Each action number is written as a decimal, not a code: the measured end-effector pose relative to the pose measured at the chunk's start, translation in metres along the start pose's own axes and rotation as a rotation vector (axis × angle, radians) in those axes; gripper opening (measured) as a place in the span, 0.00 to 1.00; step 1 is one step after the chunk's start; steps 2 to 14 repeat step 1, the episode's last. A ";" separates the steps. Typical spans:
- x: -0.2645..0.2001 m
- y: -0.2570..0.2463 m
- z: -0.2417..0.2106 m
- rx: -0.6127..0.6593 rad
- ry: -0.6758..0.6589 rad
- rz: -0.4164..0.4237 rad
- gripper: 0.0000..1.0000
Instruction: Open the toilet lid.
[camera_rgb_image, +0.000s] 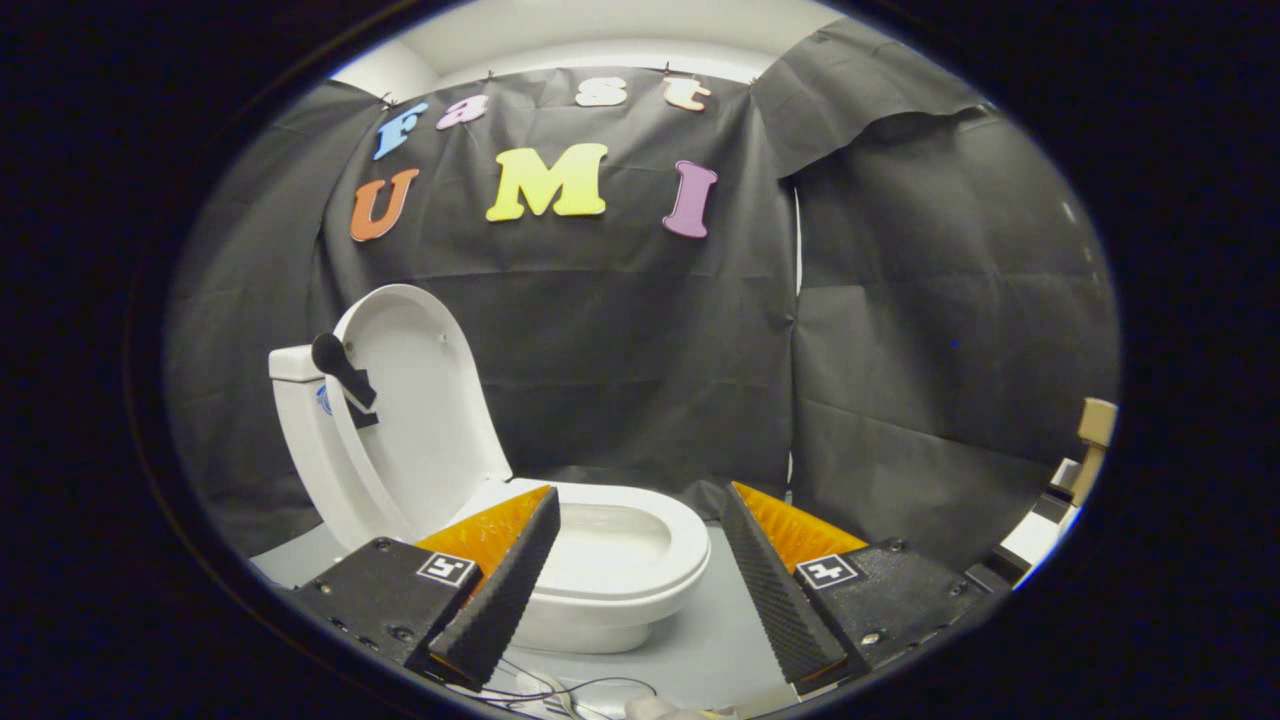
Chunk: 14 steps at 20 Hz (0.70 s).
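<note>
A small white toilet (620, 575) stands on a grey floor just ahead of my fingers. Its lid (415, 400) is raised upright and leans back against the white tank (300, 400). A black handle piece (345, 378) sticks out from the lid's left edge. The seat ring and bowl (610, 535) lie uncovered. My gripper (640, 515) is open, its black ribbed fingers (510, 580) spread wide on either side of the bowl's front, touching nothing.
Black cloth walls close in behind and to the right of the toilet. Thin cables (560, 690) lie on the grey floor (700, 650) under the fingers. A cardboard box (1095, 425) and white items sit at the far right.
</note>
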<state>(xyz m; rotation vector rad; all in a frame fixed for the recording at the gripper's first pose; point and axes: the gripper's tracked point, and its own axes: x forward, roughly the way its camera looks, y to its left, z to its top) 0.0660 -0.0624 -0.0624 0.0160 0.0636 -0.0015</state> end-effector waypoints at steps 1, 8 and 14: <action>0.000 0.001 0.000 -0.002 0.001 0.001 1.00; 0.000 0.001 0.000 -0.002 0.001 0.001 1.00; 0.000 0.001 0.000 -0.002 0.001 0.001 1.00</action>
